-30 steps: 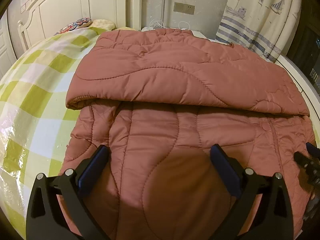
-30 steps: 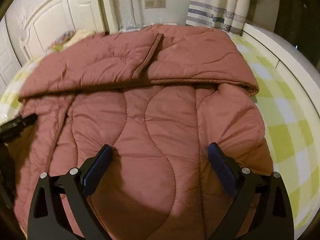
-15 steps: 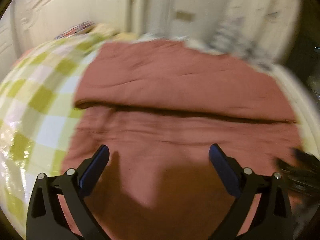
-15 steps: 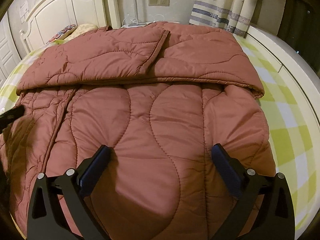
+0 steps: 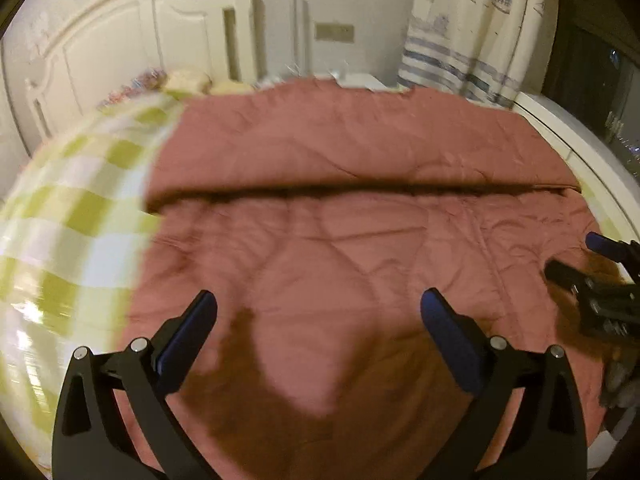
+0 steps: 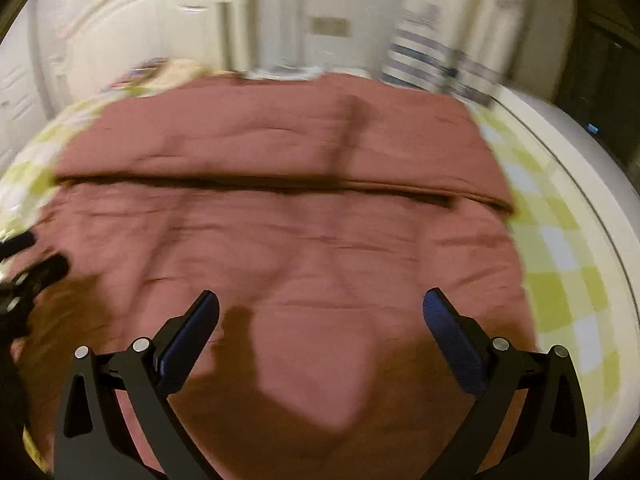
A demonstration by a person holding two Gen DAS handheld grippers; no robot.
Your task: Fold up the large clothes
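Observation:
A large rust-pink quilted coat point(image 5: 360, 240) lies spread on the bed, its far part folded over toward me along a straight fold edge point(image 5: 360, 190). It also fills the right wrist view point(image 6: 300, 248). My left gripper point(image 5: 318, 312) is open and empty above the coat's near left part. My right gripper point(image 6: 320, 312) is open and empty above the near right part. Each gripper shows at the edge of the other's view: the right one point(image 5: 600, 268), the left one point(image 6: 24, 264). Both views are blurred.
The bed has a green and white checked sheet point(image 5: 60, 216) and a white headboard point(image 5: 120, 40) at the back. A striped curtain point(image 5: 472, 40) hangs at the back right. A white bed rail point(image 6: 580, 152) runs along the right side.
Both grippers have risen and pulled back from the coat, so more of it and the room shows. They stay open. The coat has not moved.

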